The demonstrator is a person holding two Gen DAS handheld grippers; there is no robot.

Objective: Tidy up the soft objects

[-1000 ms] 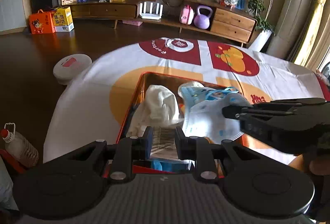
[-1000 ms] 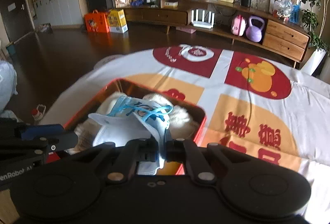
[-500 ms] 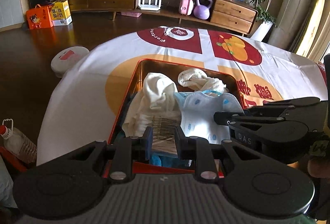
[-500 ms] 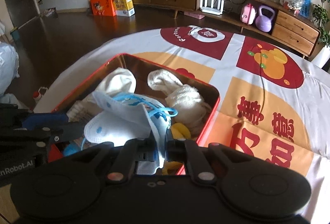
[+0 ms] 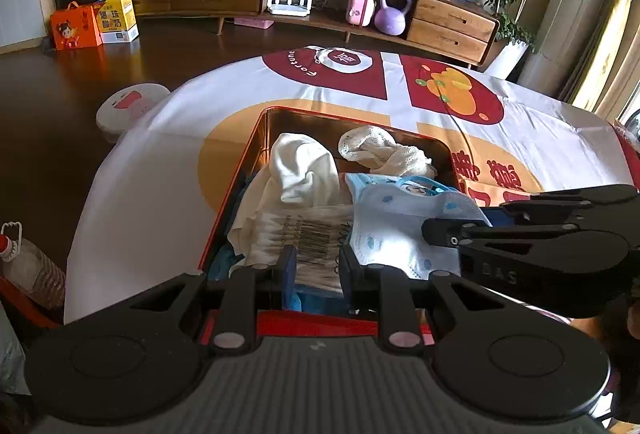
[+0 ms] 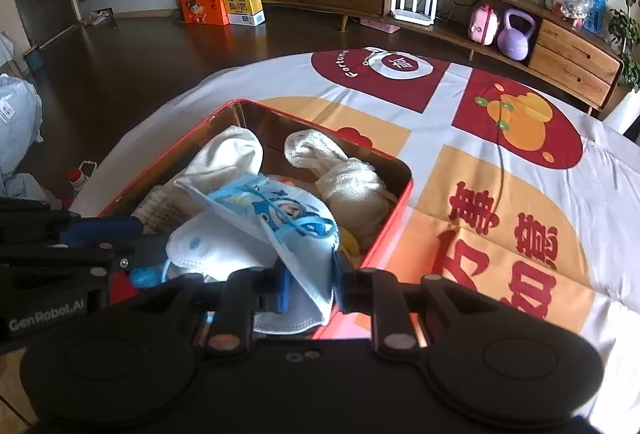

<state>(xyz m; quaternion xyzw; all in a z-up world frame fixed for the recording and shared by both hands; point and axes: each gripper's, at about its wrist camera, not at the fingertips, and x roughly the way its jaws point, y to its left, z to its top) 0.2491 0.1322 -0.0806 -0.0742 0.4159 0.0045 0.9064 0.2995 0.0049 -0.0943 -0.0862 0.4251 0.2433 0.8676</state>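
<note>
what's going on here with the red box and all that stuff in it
A person with a handheld gripper in each hand is packing soft things into a red tin box on a table. The right gripper has its fingers around a blue-printed face mask, over the box. The left gripper sits over a pack of cotton swabs. A white cloth and knitted sock already lie inside.

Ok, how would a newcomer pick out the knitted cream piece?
Find the red tin on the printed tablecloth. In its far right corner lies the knitted cream cloth: open, bumpy weave, unlike the smooth white cloth beside it.
</note>
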